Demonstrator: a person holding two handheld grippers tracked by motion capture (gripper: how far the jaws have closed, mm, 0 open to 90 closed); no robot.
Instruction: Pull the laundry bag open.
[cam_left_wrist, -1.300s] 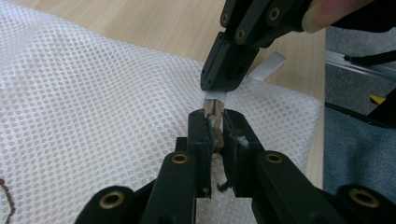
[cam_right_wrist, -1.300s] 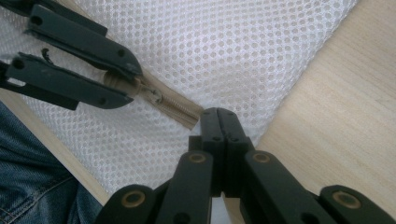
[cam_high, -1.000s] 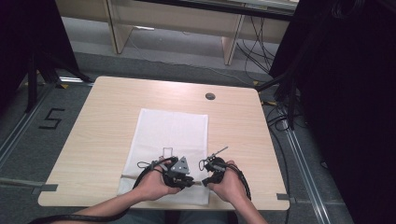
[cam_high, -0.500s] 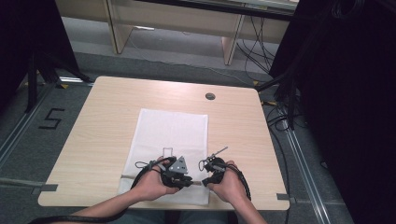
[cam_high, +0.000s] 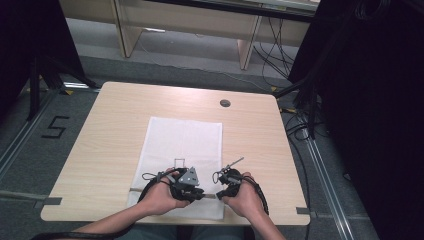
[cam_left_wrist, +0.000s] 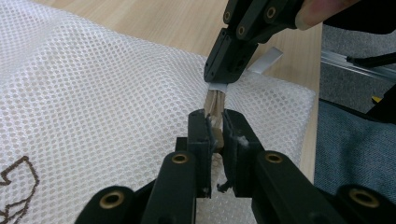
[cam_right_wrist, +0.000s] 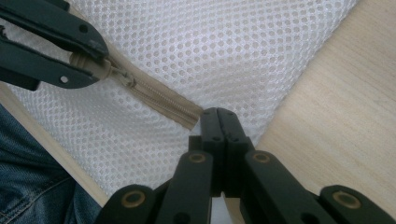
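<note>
Left gripper (cam_left_wrist: 215, 128): jaws pinched on the slider end of the beige zipper (cam_right_wrist: 159, 95); in the right gripper view (cam_right_wrist: 100, 58) it comes in from upper left, clamped at the zipper pull.
Right gripper (cam_right_wrist: 219, 116): jaws pressed together, nipping the other end of the zipper tape at the bag's edge; in the left gripper view (cam_left_wrist: 224, 77) its tips hold a pale tab at the far end of the tape.
Zipper: runs straight between the two grippers, teeth closed along the visible stretch.
Mesh bag (cam_high: 182, 145): white, flat on the table (cam_high: 115, 130), long side running away from the person; zipper edge is nearest the person.
Hands: left hand (cam_high: 160, 197) and right hand (cam_high: 245, 195) near the table's near edge, grippers close together.
Mark on bag: small dark outline (cam_high: 179, 162) just beyond the left gripper.
Table: pale wood, round dark grommet (cam_high: 225, 103) toward the far side.
</note>
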